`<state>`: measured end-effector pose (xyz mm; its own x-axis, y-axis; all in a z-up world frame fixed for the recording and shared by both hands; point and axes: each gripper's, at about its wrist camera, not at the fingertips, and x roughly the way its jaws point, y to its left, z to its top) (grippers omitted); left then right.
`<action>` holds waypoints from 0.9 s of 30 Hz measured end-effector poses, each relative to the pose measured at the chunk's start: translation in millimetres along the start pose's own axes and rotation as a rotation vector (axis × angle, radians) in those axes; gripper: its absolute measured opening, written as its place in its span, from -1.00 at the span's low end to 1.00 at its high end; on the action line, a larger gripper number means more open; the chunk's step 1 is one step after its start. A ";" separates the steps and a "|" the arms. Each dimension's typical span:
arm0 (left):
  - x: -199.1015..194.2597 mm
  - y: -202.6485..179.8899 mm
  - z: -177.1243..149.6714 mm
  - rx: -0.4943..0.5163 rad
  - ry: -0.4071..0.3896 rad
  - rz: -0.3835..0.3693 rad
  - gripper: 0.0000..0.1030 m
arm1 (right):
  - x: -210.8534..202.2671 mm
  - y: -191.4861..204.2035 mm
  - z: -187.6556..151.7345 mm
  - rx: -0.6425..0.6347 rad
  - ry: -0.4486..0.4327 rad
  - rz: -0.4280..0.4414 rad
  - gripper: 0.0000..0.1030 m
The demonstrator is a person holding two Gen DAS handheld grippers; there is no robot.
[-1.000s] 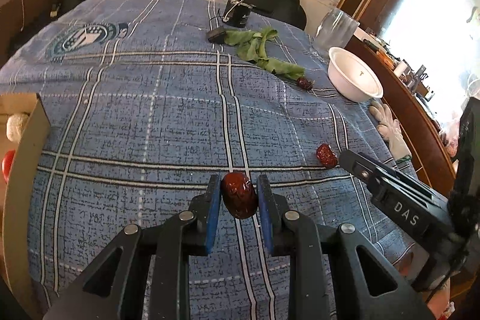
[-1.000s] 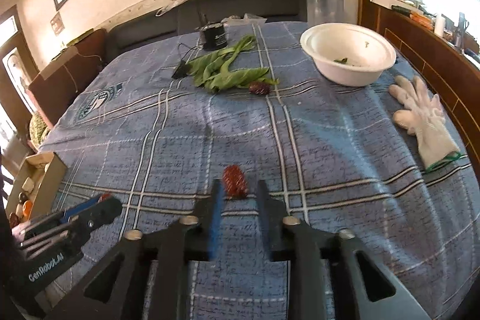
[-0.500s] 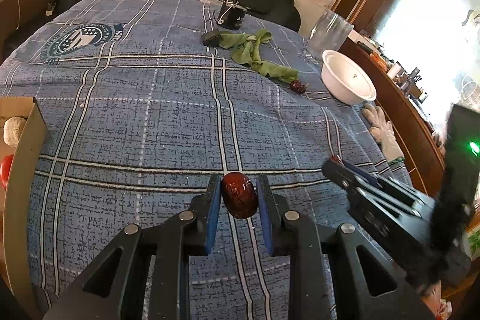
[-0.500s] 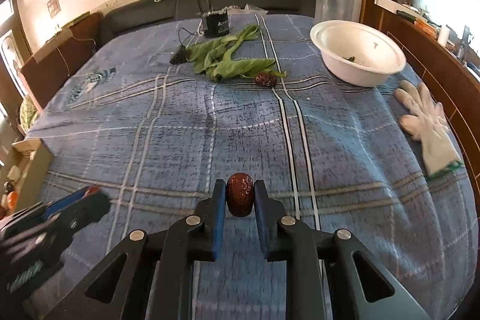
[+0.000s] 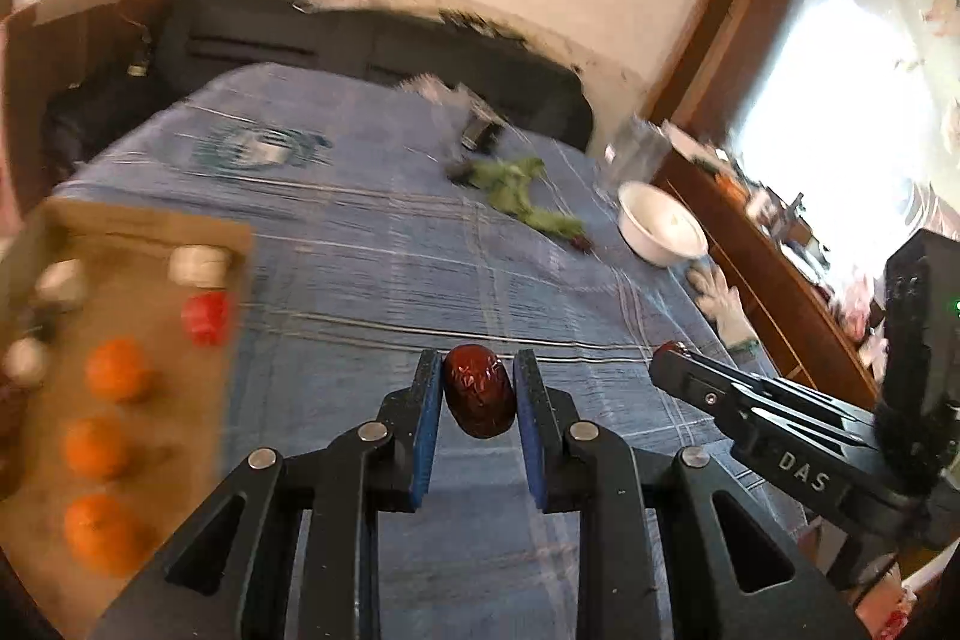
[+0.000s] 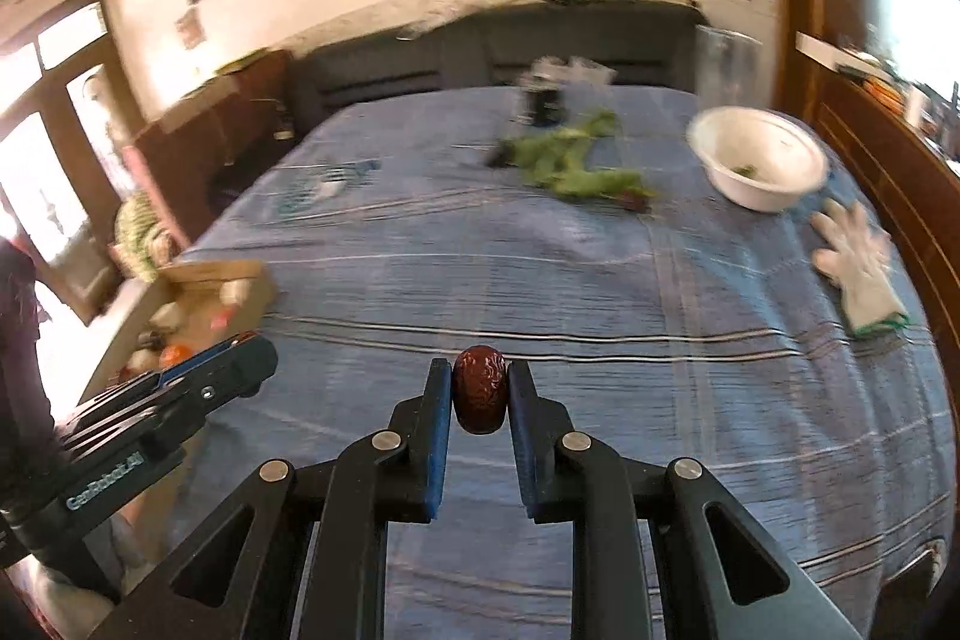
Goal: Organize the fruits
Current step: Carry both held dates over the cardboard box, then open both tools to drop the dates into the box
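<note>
Dates are sitting in both sets of tongs that I am working: the left gripper (image 5: 479,394) is clenching one dark red jujube date (image 5: 479,391) between its blue pads, and the right gripper (image 6: 479,391) is clenching a second date (image 6: 478,389) the same way, each fruit standing on end and poking out past the fingertips. Both tongs are hanging above the blue plaid tablecloth (image 6: 600,280). To the left of the left tongs, the cardboard box (image 5: 150,232) is lying open, and I am seeing three oranges (image 5: 114,376) in a row inside it, a red fruit (image 5: 206,317) beyond them, and some pale round items I cannot identify through the blur. Far ahead of the right tongs, a third date (image 6: 635,201) is lying on the cloth, touching the end of the green leafy vegetable (image 6: 570,160). Ahead and to the right, the white bowl (image 6: 759,157) is resting near the table edge, with a white glove (image 6: 858,268) lying flat just on the near side of it.
</note>
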<state>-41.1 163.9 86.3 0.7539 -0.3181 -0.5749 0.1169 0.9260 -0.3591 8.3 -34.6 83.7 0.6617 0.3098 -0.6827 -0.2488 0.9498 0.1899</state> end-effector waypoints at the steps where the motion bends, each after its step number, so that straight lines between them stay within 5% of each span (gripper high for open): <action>1: -12.7 9.0 -2.1 -0.012 -0.015 0.015 -0.56 | -1.7 13.0 -1.6 -0.013 -0.002 0.030 -0.61; 7: -79.7 78.6 -12.1 -0.099 -0.050 0.166 -0.55 | 0.6 95.9 -11.9 -0.098 0.040 0.205 -0.60; 15: -106.4 146.7 -34.2 -0.159 0.032 0.377 -0.55 | 23.7 199.1 -41.5 -0.271 0.120 0.330 -0.59; 27: -102.0 175.2 -49.0 -0.239 0.071 0.410 -0.53 | 60.9 245.2 -85.7 -0.395 0.192 0.304 -0.58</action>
<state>-129.2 348.6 45.9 0.6599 0.0426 -0.7501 -0.3391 0.9078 -0.2467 -73.0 213.4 28.2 0.3859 0.5198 -0.7622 -0.6813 0.7176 0.1445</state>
